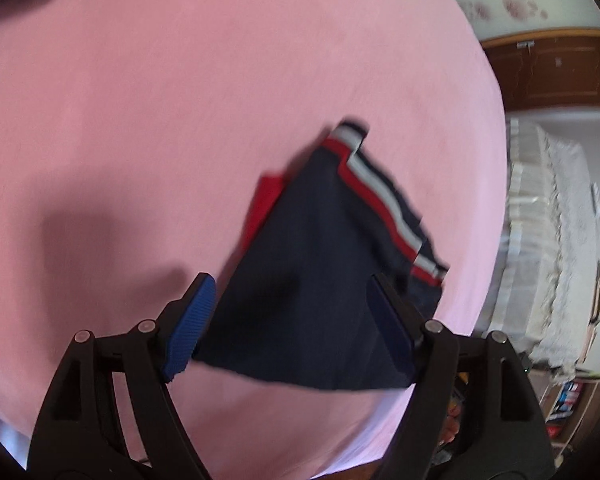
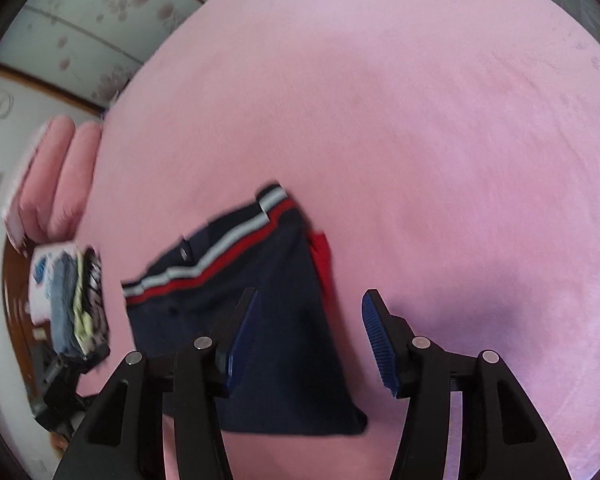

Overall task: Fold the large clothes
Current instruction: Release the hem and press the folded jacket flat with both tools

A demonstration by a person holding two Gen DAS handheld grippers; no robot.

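Garment: a folded navy garment with red and white stripes is laid on the pink bed, near its edge.
Left hand-held gripper: jaws are held apart over the garment, nothing clamped.
Right hand-held gripper: jaws are likewise spread, pads off the cloth.
Writing: none can be read.
Surroundings: a stack of folded clothes is seen beside the bed; pink pillows behind it.

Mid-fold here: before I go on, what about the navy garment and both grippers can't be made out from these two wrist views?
- Navy garment, left wrist view: near edge hidden behind the left gripper; motion blur hides creases.
- Same garment, right wrist view: near left corner hidden behind the right gripper.
- Folded stack: blurred, items unclear.
- Garment type: unclear in both views.
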